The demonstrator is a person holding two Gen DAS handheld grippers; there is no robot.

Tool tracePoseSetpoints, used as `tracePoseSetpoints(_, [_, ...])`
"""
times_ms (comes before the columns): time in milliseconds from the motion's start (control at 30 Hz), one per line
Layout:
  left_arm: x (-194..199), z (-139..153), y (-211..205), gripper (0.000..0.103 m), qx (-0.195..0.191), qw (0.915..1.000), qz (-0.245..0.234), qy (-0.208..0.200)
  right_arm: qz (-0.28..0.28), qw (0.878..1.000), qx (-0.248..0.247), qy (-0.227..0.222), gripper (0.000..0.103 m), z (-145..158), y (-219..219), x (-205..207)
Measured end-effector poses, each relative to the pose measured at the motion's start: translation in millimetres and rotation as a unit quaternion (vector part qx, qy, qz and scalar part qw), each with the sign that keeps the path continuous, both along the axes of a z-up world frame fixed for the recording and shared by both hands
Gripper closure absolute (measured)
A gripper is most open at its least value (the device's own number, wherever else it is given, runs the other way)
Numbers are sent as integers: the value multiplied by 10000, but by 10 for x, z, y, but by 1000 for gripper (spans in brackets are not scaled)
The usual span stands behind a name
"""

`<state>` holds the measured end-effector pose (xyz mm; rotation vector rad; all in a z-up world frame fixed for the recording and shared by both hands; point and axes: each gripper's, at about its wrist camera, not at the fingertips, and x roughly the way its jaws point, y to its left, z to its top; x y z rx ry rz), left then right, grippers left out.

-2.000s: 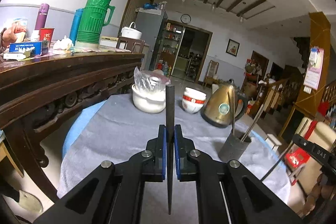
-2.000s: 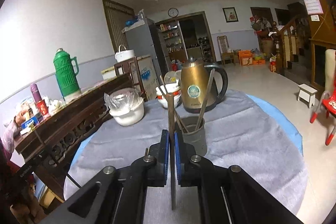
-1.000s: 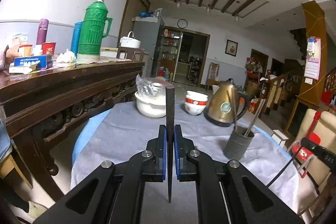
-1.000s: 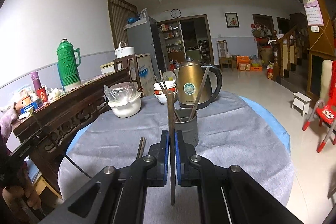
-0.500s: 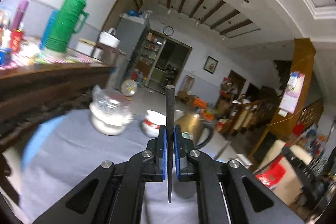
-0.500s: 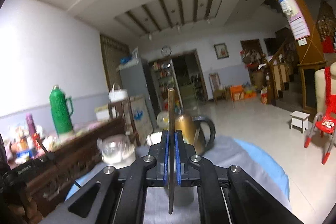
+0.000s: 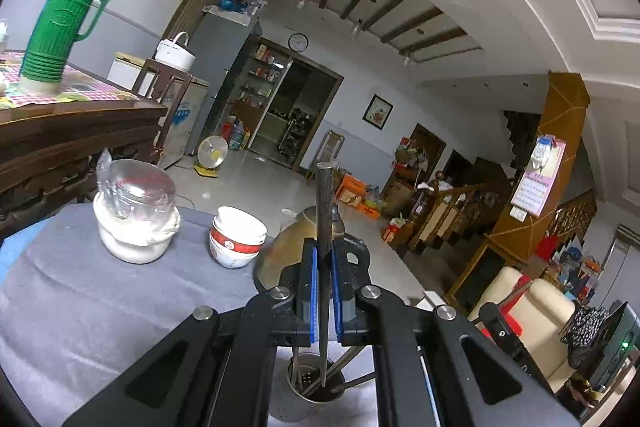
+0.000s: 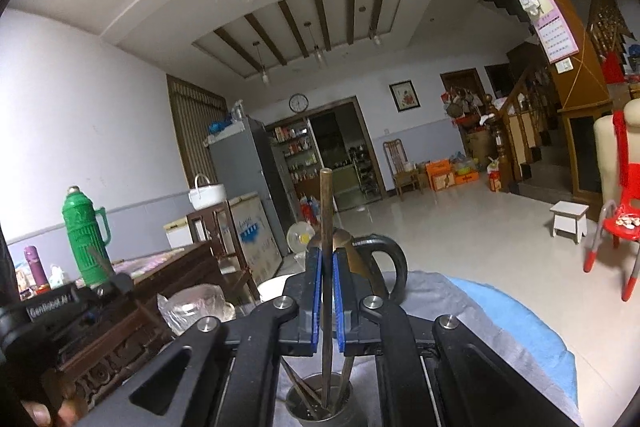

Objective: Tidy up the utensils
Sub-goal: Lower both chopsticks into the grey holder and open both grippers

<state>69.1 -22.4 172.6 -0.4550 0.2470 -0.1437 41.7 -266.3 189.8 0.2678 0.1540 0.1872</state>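
Observation:
My left gripper [image 7: 324, 267] is shut on a dark chopstick [image 7: 323, 195], held upright with its lower tip inside the grey utensil holder [image 7: 312, 393] directly below. My right gripper [image 8: 327, 273] is shut on a brown chopstick [image 8: 326, 203], also upright, its lower tip inside the same holder, which shows in the right wrist view [image 8: 320, 403] too. Several other chopsticks lean in the holder. Both grippers hover just above its rim.
A grey cloth [image 7: 80, 307] covers the round table. On it stand a white bowl with a plastic bag [image 7: 136, 223], stacked red-and-white bowls [image 7: 236, 239] and a gold kettle [image 7: 288, 247]. A wooden sideboard [image 7: 60, 131] with a green thermos [image 7: 60, 19] is at left.
Both grippers have moved forward over the holder and tilted upward. The chopstick tips, earlier above the cloth, now sit inside the holder.

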Motion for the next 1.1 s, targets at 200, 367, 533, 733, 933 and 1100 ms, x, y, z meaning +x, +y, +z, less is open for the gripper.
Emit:
tracePoseSetpoints(200, [190, -207, -108, 96, 199, 9993, -64, 325, 70, 9994, -46, 333, 97, -149, 10, 227])
tracePoseSetpoints(367, [271, -308, -172, 96, 383, 9975, -91, 583, 137, 9983, -154, 552, 97, -239, 37, 332])
tracePoseSetpoints(533, [303, -344, -237, 96, 489, 9958, -131, 761, 147, 9966, -240, 773, 97, -324, 35, 427])
tracePoseSetpoints(733, [376, -412, -272, 96, 584, 9931, -233, 988, 190, 9943, -331, 993, 97, -395, 97, 493])
tracePoseSetpoints(933, [417, -468, -324, 96, 687, 9898, -377, 1188, 231, 9914, -403, 1224, 97, -481, 142, 550])
tracePoseSetpoints(1100, [414, -464, -328, 96, 752, 9883, -402, 1266, 247, 9903, -439, 1298, 97, -482, 171, 536])
